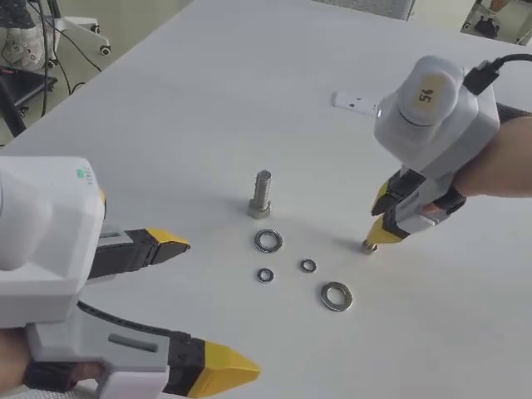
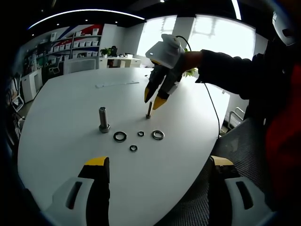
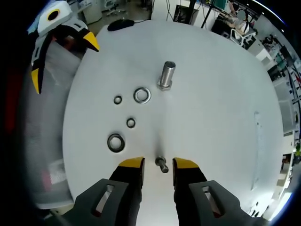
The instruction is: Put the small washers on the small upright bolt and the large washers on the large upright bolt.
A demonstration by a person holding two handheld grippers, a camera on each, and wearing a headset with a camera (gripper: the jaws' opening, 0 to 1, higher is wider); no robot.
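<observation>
The large bolt [image 1: 263,193] [image 2: 103,120] [image 3: 166,75] stands upright mid-table. In front of it lie two large washers [image 1: 268,241] [image 1: 337,296] and two small washers [image 1: 265,275] [image 1: 308,266], all flat on the white table [image 1: 208,100]. The small bolt [image 1: 368,246] [image 3: 162,164] [image 2: 149,109] stands upright to the right. My right gripper [image 1: 382,218] [image 3: 158,164] points down over it, narrowly open, one jaw on each side with a gap to each. My left gripper [image 1: 208,303] [image 2: 158,162] hovers near the front edge, wide open and holding nothing.
A white strip [image 1: 353,101] lies on the table behind the right gripper. A dark rounded object [image 3: 123,22] sits at the table's far edge in the right gripper view. Chairs and cables stand on the floor beyond the table's left edge [image 1: 50,50].
</observation>
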